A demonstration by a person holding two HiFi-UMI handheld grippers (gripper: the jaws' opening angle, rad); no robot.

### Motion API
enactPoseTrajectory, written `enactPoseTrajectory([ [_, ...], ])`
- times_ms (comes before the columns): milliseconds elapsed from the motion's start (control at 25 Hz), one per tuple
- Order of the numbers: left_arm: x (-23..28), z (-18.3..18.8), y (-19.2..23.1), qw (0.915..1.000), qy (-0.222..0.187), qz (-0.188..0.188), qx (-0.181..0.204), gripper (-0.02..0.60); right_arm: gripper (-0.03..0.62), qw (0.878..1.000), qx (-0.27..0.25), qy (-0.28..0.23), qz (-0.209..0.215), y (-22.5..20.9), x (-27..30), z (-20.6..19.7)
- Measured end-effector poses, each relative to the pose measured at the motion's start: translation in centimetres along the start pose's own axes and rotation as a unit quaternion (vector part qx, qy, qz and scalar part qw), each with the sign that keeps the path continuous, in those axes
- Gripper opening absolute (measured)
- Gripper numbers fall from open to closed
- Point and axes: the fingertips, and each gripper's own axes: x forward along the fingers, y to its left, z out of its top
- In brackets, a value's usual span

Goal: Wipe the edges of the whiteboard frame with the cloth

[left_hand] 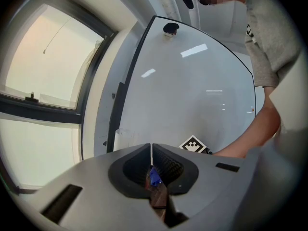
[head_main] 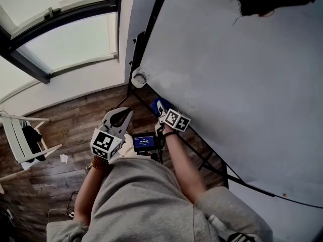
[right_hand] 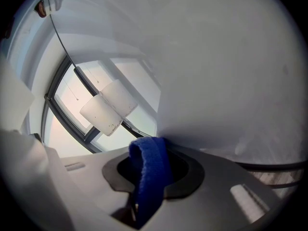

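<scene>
At the left end of the frame's (head_main: 150, 29) lower edge, the right claw (head_main: 162, 114) grips the cloth (head_main: 160, 105), the left claw (left_hand: 151, 153) is closed and empty; wiping appears in hand, and the next move calls for a steady drag along that edge.

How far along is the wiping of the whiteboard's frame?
Done: the blue cloth is gripped in the right tongs. No picture shows which edges have been wiped. In hand: the cloth sits at the lower edge of the whiteboard frame, near a corner. The left tongs hang shut and empty. Left: probably the rest of that edge and the other sides.
</scene>
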Motion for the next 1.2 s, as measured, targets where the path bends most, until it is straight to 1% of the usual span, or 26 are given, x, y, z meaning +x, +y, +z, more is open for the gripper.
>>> enactPoseTrajectory([
  [440, -0.1, -0.3, 2.0, 0.9997, 0.001, 0.016, -0.016, 0.018, 0.103, 0.999, 0.026, 0.001, 0.021, 3.1, 3.9, 0.7],
  [600, 0.1, -0.2, 2.3, 0.9996, -0.003, 0.022, -0.02, 0.018, 0.103, 0.999, 0.034, 0.002, 0.039, 4.3, 5.2, 0.9],
  [800, -0.3, -0.4, 2.9, 0.9991, 0.006, 0.033, -0.024, 0.018, 0.103, 0.998, 0.049, 0.002, 0.049, 5.1, 6.2, 1.1],
  [1040, -1.0, 0.0, 4.0, 0.9978, -0.01, 0.059, -0.03, 0.018, 0.103, 0.996, 0.064, 0.003, 0.054, 6.0, 7.4, 1.2],
  [1200, -1.2, 0.0, 4.0, 0.9974, -0.011, 0.064, -0.031, 0.018, 0.103, 0.996, 0.07, -0.001, 0.062, 6.7, 8.3, 1.4],
])
